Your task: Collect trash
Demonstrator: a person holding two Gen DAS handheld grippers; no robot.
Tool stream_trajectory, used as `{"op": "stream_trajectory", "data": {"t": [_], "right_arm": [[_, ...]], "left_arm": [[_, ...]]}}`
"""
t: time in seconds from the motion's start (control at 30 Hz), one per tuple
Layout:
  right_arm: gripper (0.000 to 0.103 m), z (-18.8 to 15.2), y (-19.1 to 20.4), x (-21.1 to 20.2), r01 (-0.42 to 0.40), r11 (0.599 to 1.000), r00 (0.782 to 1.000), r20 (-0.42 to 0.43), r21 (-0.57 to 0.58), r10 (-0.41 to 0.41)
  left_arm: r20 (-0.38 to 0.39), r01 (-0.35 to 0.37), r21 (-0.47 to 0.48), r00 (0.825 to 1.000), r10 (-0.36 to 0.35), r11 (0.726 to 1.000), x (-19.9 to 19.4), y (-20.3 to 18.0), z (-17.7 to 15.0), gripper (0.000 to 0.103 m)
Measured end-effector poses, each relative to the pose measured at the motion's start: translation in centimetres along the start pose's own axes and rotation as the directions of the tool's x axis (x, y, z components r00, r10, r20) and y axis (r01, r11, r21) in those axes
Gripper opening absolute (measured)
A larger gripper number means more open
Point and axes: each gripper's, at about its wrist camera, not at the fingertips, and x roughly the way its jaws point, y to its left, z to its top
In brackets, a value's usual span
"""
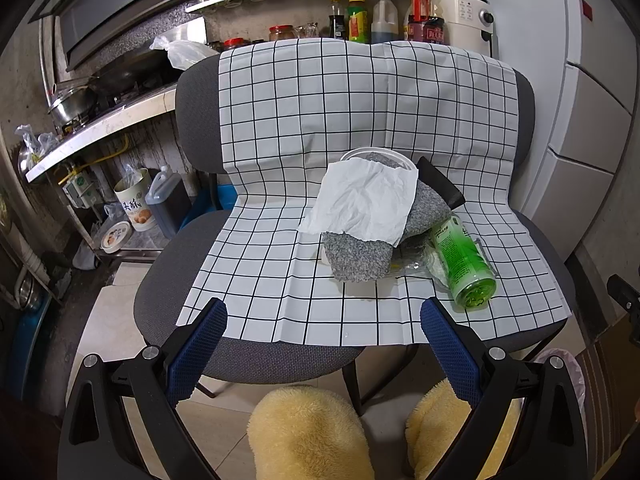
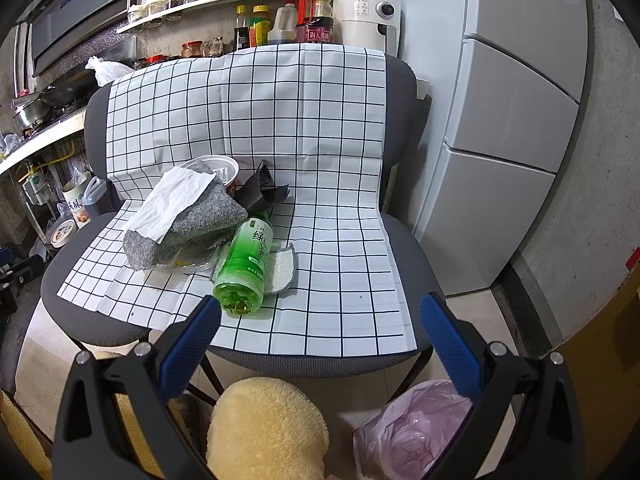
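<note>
While I hold both tools level in front of the grey chair (image 1: 192, 128), neither touches anything. My left tool (image 1: 322, 320) hangs just off the front edge of the seat, its blue-padded fingers (image 1: 200, 344) spread wide apart with nothing between them, aimed at the middle of the checked cloth (image 1: 304, 92) draped over the seat and backrest. My right tool (image 2: 320, 316) sits in the same pose farther right, fingers (image 2: 448, 340) likewise wide apart and empty; its left finger tip lies close to the base of the green tea bottle (image 2: 246, 260) in that view, though I cannot tell if they touch.

The trash is piled on the seat, towards its back. A crumpled white tissue (image 1: 364, 200) lies on top of a grey fuzzy cloth (image 1: 360, 256), which leans against a round paper cup (image 2: 222, 170) standing near the backrest. The green bottle lies on its side just right of the cloth, its base towards me, resting partly on clear plastic wrapping (image 2: 192, 264) and a white pad (image 2: 284, 268). A black crumpled piece (image 2: 264, 192) sits behind the bottle's neck.

A bin lined with a pink bag (image 2: 412, 432) stands on the floor below my right tool. Yellow fluffy slippers (image 1: 308, 432) show beneath both tools.
</note>
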Motion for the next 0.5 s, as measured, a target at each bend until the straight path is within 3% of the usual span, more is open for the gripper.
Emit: {"op": "stream_trajectory", "data": {"t": [0.5], "right_arm": [[0.097,-0.4,0.5,1.6,-0.021,1.0,1.0,-0.022,-0.002,0.021]], "left_arm": [[-0.03,-0.013,-0.022,0.999,0.013,1.0,1.5,1.0,-0.2,0.096]]}}
